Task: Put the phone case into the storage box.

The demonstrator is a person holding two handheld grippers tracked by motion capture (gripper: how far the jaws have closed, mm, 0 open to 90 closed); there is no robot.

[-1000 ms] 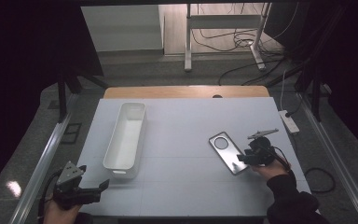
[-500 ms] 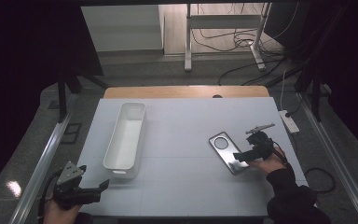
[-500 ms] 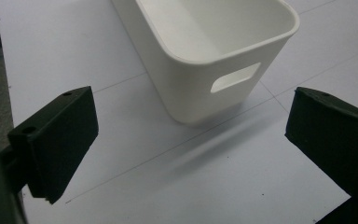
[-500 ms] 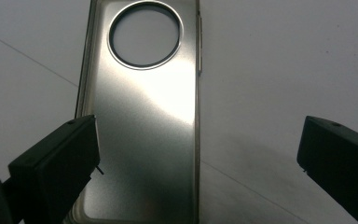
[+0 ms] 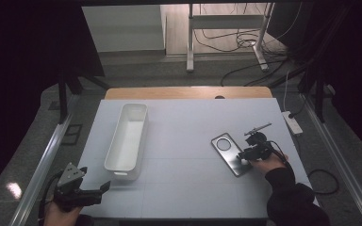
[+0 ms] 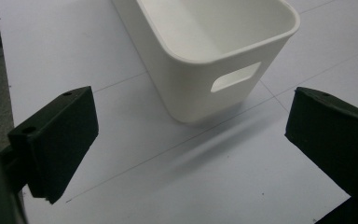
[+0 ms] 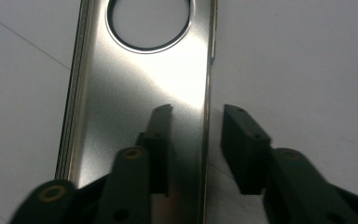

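that metal plate lies flat on the white worktop, around 4 o'clock from the middle, with its round hole at the far end; it looks like a thin, stiff, polished strip, so i'd guess light but slick, and with nothing sticking up to grab; lying flush like that, the only real hold is across a long edge, or sliding it to the worktop's rim first; pads could easily skate on that mirror finish.

the right gripper is right on it; in the right gripper view the jaws are partly spread and straddle the plate's right-hand long edge near the end away from the hole, one jaw over the metal, the other over bare worktop; not pinching yet as far as i can tell; the right hand comes in low from about 5 o'clock, forearm angled toward the middle.

the left gripper sits way over at 7 o'clock, jaws wide apart and holding nothing, aimed at the near end of the white bin, which looks empty; the bin runs from about 9 toward 11 o'clock, well apart from the plate.
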